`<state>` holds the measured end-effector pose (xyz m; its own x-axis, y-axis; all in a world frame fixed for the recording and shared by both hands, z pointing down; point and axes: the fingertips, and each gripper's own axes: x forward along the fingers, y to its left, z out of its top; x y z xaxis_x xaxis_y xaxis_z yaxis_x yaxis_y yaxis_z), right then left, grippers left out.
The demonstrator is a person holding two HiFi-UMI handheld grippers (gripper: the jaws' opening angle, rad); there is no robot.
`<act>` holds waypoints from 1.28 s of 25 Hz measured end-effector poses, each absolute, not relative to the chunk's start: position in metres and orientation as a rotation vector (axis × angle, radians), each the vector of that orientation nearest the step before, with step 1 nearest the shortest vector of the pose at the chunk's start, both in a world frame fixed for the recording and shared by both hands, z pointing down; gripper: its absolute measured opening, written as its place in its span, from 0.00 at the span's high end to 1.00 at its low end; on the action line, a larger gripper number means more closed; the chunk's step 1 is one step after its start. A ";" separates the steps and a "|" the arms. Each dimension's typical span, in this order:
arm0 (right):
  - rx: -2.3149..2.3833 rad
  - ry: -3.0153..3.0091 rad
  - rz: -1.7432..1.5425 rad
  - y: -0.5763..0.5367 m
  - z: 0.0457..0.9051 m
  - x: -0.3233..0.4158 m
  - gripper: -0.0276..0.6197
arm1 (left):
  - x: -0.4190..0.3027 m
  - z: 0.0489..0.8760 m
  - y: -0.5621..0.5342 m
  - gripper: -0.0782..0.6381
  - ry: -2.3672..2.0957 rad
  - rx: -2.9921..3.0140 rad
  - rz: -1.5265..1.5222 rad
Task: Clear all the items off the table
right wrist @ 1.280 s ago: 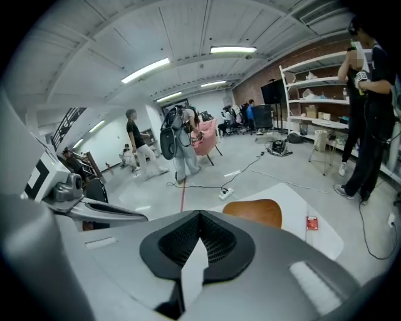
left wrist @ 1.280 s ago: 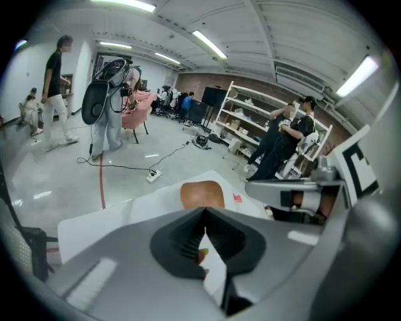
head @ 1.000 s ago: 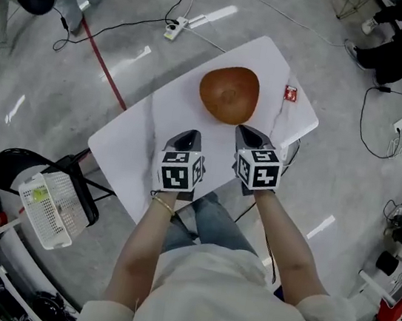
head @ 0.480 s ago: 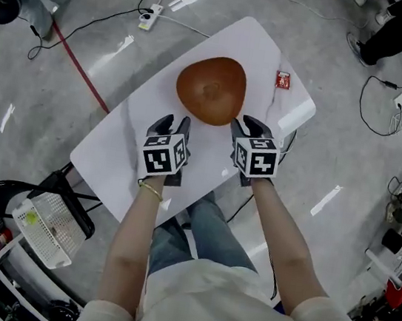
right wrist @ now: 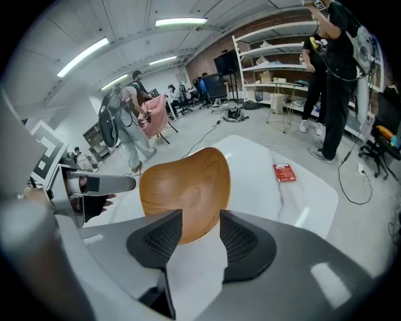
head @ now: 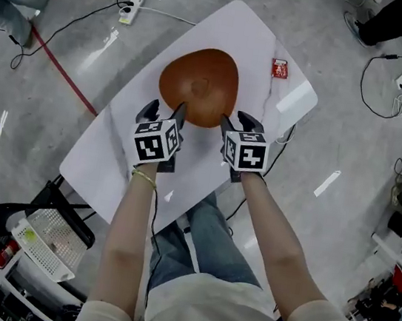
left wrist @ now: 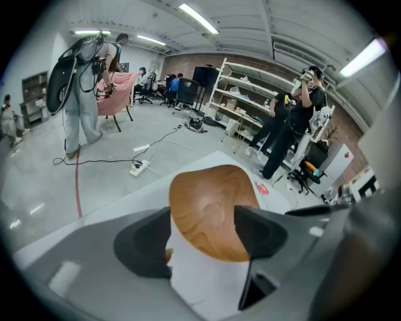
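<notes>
wooden bowl [head: 198, 86] hollow-up, rounded triangle, no clear long axis; left tool [head: 165, 109], right tool [head: 235, 120] just been opening, released, empty.

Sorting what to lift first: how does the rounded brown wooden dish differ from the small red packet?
The wooden dish is large, rounded and brown; the red packet is small, flat, rectangular. The dish sits mid-table, the packet near its edge. Both rest on the white table.

One white table [head: 104, 156] carries one wooden bowl [head: 198, 86] and one small red packet [head: 279, 68], at two o'clock from the bowl. On the floor lie one power strip [head: 130, 6] at eleven o'clock and one white basket [head: 45, 241] at seven o'clock.
</notes>
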<state>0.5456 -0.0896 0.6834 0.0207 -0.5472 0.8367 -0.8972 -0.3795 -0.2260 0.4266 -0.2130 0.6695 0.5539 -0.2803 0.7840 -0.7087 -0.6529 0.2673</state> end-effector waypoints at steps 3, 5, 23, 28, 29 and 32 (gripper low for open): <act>1.966 -1.428 1.352 -0.087 0.699 0.549 0.65 | 0.429 0.685 -0.226 0.42 -0.824 2.207 0.984; 1.986 -1.398 1.393 -0.085 0.708 0.550 0.64 | 0.428 0.693 -0.234 0.39 -0.853 2.196 0.983; 2.087 -1.282 1.604 -0.101 0.753 0.550 0.72 | 0.452 0.744 -0.271 0.48 -0.848 2.187 1.060; 2.096 -1.246 1.614 -0.102 0.758 0.554 0.77 | 0.448 0.755 -0.276 0.67 -0.901 2.187 1.150; 2.096 -1.236 1.621 -0.102 0.759 0.554 0.79 | 0.444 0.756 -0.276 0.75 -0.927 2.175 1.150; 2.109 -1.202 1.673 -0.100 0.759 0.557 0.84 | 0.436 0.755 -0.275 0.82 -0.970 2.091 1.061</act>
